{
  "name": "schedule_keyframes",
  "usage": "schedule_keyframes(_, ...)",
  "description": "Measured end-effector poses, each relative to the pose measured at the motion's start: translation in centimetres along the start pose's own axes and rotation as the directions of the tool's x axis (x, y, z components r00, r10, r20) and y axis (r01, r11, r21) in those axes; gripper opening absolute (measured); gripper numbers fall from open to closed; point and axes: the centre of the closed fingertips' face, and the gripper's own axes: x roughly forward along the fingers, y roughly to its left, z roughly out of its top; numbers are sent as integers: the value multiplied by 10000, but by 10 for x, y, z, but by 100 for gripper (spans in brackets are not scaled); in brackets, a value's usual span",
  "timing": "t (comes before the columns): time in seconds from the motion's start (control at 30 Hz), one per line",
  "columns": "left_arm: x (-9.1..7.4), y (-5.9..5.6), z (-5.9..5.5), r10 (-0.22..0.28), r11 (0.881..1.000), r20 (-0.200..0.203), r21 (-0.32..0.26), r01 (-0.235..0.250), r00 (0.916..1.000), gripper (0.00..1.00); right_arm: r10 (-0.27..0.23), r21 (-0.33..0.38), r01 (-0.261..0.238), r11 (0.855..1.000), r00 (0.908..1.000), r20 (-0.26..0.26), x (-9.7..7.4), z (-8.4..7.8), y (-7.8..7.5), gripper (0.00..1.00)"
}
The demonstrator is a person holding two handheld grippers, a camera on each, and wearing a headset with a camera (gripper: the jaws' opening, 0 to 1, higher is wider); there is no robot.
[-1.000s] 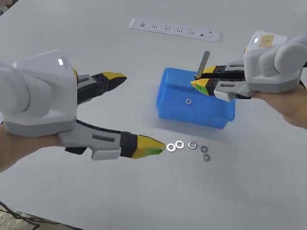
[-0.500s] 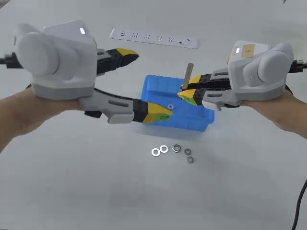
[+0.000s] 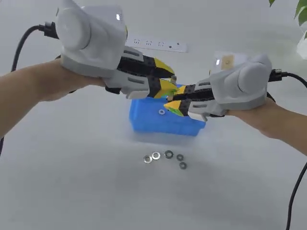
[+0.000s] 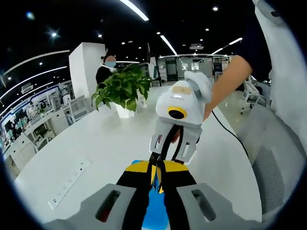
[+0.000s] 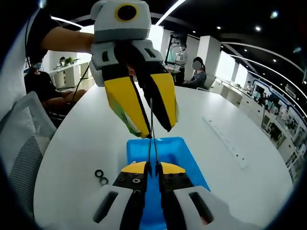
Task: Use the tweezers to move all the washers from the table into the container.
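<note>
White table (image 3: 72, 187); tweezers (image 5: 150, 146) between both closed jaws.

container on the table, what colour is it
The container is plain blue; best seen in the head view.

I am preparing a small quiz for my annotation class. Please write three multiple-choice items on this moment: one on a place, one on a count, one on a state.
1. Where do the loose washers lie?
A) on the table, on the near side of the blue container
B) on the power strip
C) behind the container

2. How many washers lie outside the container?
A) two
B) five
C) nine

3. In what state are the tongs of the right gripper?
A) wide open
B) shut on a washer
C) shut on the tweezers

Answers: 1 A, the head view shows them in front of the container's near wall. 2 B, five rings can be counted there. 3 C, the right gripper view shows the tongs closed on the thin tweezers.
</note>
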Motion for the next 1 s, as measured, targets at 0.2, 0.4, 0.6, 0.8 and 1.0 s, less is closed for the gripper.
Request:
schedule_keyframes(0.2, 2, -2, -7, -354, 9993, -339, 104, 357, 9988, 7, 179, -183, -182, 9997, 9997, -145, 1, -2, 2, 10)
schedule_keyframes(0.4, 3, -4, -9, -534, 9981, -448, 276, 546, 9976, 5, 163, -61, -164, 9998, 9998, -148, 1, -6, 0, 10)
schedule_keyframes(0.6, 4, -5, -11, -754, 9970, -549, 154, 763, 9956, 5, 180, -45, -181, 9998, 9996, -224, 2, -8, 2, 11)
schedule_keyframes(0.8, 3, -6, -11, -814, 9957, -717, 388, 843, 9941, 5, 167, 11, -166, 9999, 9996, -217, -1, -6, 2, 13)
schedule_keyframes(1.0, -2, -6, -9, -685, 9965, -729, 427, 717, 9950, 5, -2, 15, 2, 10000, 9999, -113, -6, -2, -3, 19)
